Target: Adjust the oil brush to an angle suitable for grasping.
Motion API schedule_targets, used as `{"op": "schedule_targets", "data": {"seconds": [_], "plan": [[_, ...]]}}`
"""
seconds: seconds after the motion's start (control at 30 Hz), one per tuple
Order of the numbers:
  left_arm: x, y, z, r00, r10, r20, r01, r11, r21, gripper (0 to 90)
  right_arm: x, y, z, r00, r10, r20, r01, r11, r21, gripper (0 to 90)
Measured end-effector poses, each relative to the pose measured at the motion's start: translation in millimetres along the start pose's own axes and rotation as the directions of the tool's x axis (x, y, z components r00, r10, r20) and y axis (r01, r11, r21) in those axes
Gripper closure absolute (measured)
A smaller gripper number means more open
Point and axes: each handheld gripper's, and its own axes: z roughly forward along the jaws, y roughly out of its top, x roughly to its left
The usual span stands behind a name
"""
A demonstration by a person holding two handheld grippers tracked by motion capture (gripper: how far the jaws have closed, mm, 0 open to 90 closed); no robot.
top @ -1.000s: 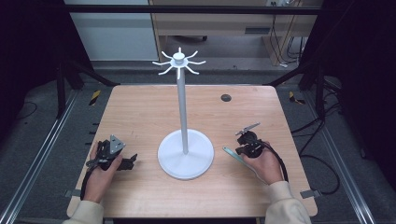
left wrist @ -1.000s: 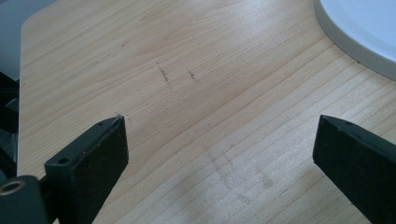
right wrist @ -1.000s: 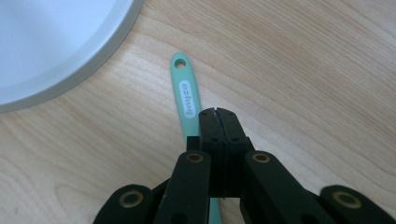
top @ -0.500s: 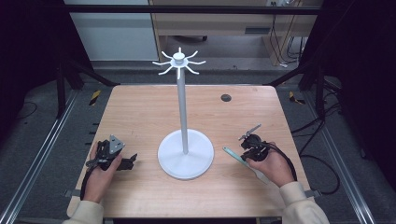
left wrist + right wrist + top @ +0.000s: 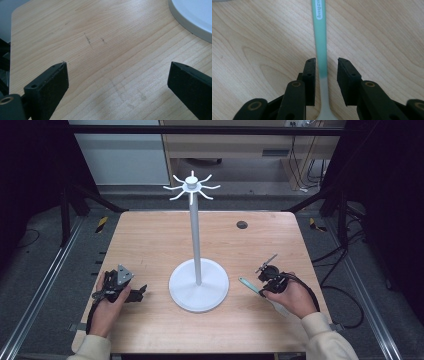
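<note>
A slim utensil with a mint-green handle (image 5: 321,37) and a white end lies flat on the wooden table (image 5: 150,240). My right gripper (image 5: 326,61) is open and straddles the handle; one jaw is against it and the other stands apart. In the high view the right gripper (image 5: 262,287) sits over the utensil (image 5: 247,284) right of the white stand's base (image 5: 199,292). My left gripper (image 5: 118,66) is open wide over bare wood, and in the high view it rests low at the front left (image 5: 137,291).
The stand's thin pole (image 5: 195,235) rises from the round base to a ring of hooks (image 5: 191,185). Its base edge (image 5: 195,17) lies ahead of the left gripper. A small dark round hole (image 5: 242,225) is at the back right. Cables trail off both sides.
The right hand has shifted slightly to the right, its gripper staying over the utensil. The left hand and its gripper have stayed still.
</note>
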Motion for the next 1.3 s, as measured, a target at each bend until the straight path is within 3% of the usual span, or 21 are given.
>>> {"op": "schedule_targets", "data": {"seconds": [0.17,0.2,0.4,0.5,0.57,0.6,0.63,0.7,0.97,1.0,1.07,1.2,1.23,1.3], "plan": [[-0.1,0.0,0.0,1.0,0.0,0.0,0.0,1.0,0.0,2.9,-0.2,-0.7,2.1,0.9999,-0.012,-0.003,0.012,1.0,0.028,69.9],[-0.1,0.0,0.1,1.0,0.0,0.0,0.0,1.0,0.0,2.9,-1.2,-0.7,3.1,0.9994,-0.034,0.0,0.034,0.999,0.029,70.2],[-0.1,-0.1,0.2,1.0,0.0,0.001,0.0,1.0,0.0,2.9,0.6,-0.1,4.9,0.9998,-0.02,-0.005,0.02,0.998,0.055,72.6],[-0.2,0.0,0.0,1.0,0.0,0.001,0.0,1.0,0.0,2.9,-0.2,0.8,9.3,0.9985,-0.054,-0.008,0.055,0.996,0.065,73.9],[-0.2,0.0,0.1,1.0,0.0,0.001,0.0,1.0,0.0,2.9,1.0,1.3,10.0,0.9992,-0.04,-0.009,0.04,0.997,0.073,74.3],[-0.1,0.0,0.1,1.0,0.0,0.001,0.0,1.0,0.0,2.9,-0.5,0.8,12.0,0.9978,-0.066,-0.004,0.066,0.995,0.068,74.6],[-0.1,0.0,0.0,1.0,0.001,0.001,-0.001,1.0,0.0,2.9,1.4,1.6,12.2,0.9993,-0.038,-0.008,0.038,0.996,0.081,75.1],[0.2,-0.1,-0.2,1.0,0.001,0.0,-0.001,1.0,0.001,2.9,-0.4,1.8,14.1,0.9981,-0.062,-0.007,0.062,0.995,0.081,75.7],[-0.2,0.0,0.0,1.0,0.001,0.001,-0.001,1.0,0.0,2.9,-1.0,1.2,13.9,0.999,-0.039,-0.024,0.041,0.995,0.093,81.1],[-0.3,0.0,0.0,1.0,0.001,0.001,-0.001,1.0,0.001,2.9,-2.4,0.5,14.7,0.9978,-0.063,-0.02,0.065,0.994,0.086,81.3],[-0.1,0.0,-0.1,1.0,0.001,0.001,-0.001,1.0,0.001,2.9,-1.0,1.1,13.9,0.9988,-0.041,-0.026,0.043,0.995,0.093,81.6],[0.2,-0.2,0.0,1.0,0.0,0.0,0.0,1.0,0.0,2.9,-1.7,0.0,14.0,0.9983,-0.053,-0.022,0.055,0.995,0.08,82.1],[0.3,-0.2,0.0,1.0,0.0,0.0,0.0,1.0,0.0,2.9,-0.3,0.4,12.3,0.9993,-0.023,-0.031,0.026,0.996,0.086,82.1],[0.3,-0.2,-0.1,1.0,0.001,-0.001,-0.001,1.0,0.0,2.9,-1.9,-0.9,11.3,0.9988,-0.04,-0.027,0.042,0.997,0.065,82.2]]}}
